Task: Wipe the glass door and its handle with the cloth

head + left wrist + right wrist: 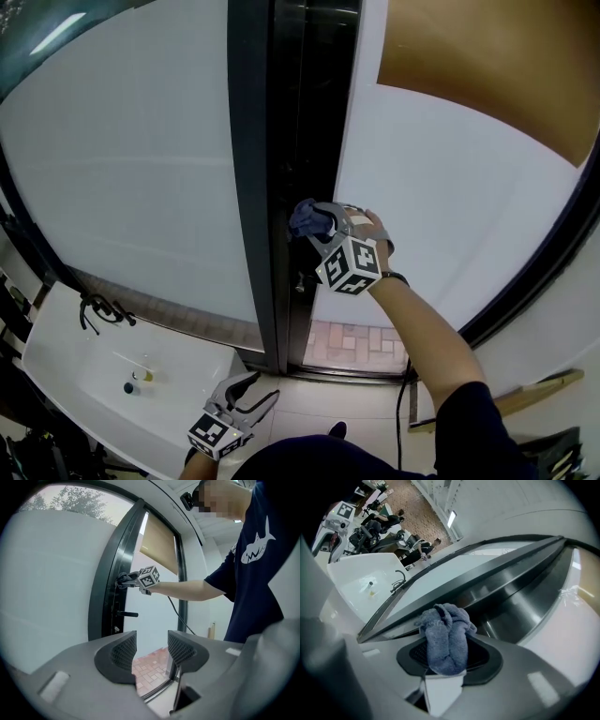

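My right gripper [323,228] is shut on a bunched blue-grey cloth [305,217] and holds it against the dark door frame [251,187], between the frosted glass panes [122,169]. In the right gripper view the cloth [445,637] sticks out of the jaws toward the frame [487,576]. From the left gripper view I see the cloth [123,579] on the frame above the black door handle [127,614]. My left gripper [247,401] hangs low, open and empty; its jaws [151,649] stand apart.
A white washbasin [66,361] with a black tap [98,309] stands at the lower left. A brown blind [487,66] covers the upper right pane. A cable [401,412] runs down by the door's foot, with brick paving [352,342] outside.
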{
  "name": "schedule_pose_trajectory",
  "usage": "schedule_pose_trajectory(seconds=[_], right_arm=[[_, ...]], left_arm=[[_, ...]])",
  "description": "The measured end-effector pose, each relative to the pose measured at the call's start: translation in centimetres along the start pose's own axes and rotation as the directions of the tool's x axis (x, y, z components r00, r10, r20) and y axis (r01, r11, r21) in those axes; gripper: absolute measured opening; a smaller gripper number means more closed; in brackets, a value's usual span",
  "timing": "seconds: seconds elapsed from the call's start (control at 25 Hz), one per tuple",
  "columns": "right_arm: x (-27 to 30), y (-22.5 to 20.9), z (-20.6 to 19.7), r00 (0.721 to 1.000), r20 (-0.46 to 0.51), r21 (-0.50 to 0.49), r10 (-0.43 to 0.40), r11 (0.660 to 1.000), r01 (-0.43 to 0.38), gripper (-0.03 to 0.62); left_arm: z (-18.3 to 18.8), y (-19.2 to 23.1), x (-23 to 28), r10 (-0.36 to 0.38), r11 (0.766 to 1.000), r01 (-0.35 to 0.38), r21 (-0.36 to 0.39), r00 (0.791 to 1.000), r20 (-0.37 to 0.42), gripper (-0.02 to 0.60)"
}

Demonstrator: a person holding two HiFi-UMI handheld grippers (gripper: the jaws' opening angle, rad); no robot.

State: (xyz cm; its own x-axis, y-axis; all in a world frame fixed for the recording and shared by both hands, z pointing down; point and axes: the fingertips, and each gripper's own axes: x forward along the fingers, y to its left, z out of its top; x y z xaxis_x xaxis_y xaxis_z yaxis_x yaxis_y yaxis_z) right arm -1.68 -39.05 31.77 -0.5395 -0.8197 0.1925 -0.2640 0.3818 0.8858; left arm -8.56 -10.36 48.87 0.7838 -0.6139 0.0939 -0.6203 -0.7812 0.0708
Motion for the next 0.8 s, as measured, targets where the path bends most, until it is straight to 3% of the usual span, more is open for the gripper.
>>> schedule_pose_trajectory(seconds=[0.32,0.8], right_arm=[[0.4,1.3,-0.7,0.999,-0.002,-0.147,-0.045,0.988,0.044,0.153],[-3.1,1.0,-7.5,0.992,-0.115,-0.11,-0.046,0.993,0.033,0.153]], left_arm=[[-0.5,0.2,2.7,-0.014,1.0,0.014,-0.012,1.0,-0.01,0.203],[-0.7,-1.6,5.0,-0.057,0.998,0.057,-0.012,0.998,-0.037,0.202]])
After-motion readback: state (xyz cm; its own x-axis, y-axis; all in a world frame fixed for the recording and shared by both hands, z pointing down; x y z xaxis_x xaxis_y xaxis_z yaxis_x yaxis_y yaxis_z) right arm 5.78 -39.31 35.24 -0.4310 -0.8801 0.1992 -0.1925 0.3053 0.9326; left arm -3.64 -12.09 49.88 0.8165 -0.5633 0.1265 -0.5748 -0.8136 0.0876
